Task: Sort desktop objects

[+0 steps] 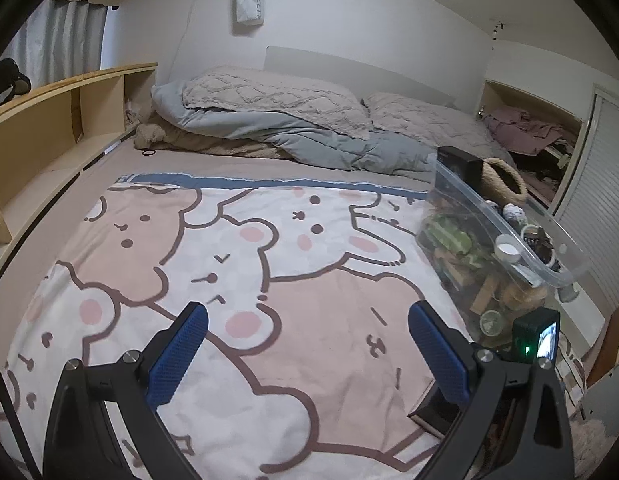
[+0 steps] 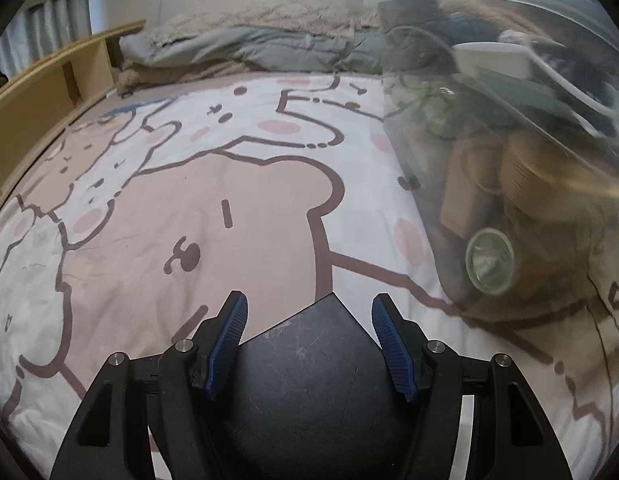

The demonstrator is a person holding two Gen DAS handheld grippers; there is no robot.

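Note:
A clear plastic bin full of small objects stands at the right of the bear-print blanket; it fills the right of the right wrist view. My left gripper is open and empty above the blanket, left of the bin. My right gripper has its blue pads against both sides of a dark flat box, held low over the blanket beside the bin. That box's corner also shows in the left wrist view, under my right gripper's camera.
Pillows and a grey-blue duvet lie at the head of the bed. A wooden shelf runs along the left side. A woven basket and a black box stick up from the bin.

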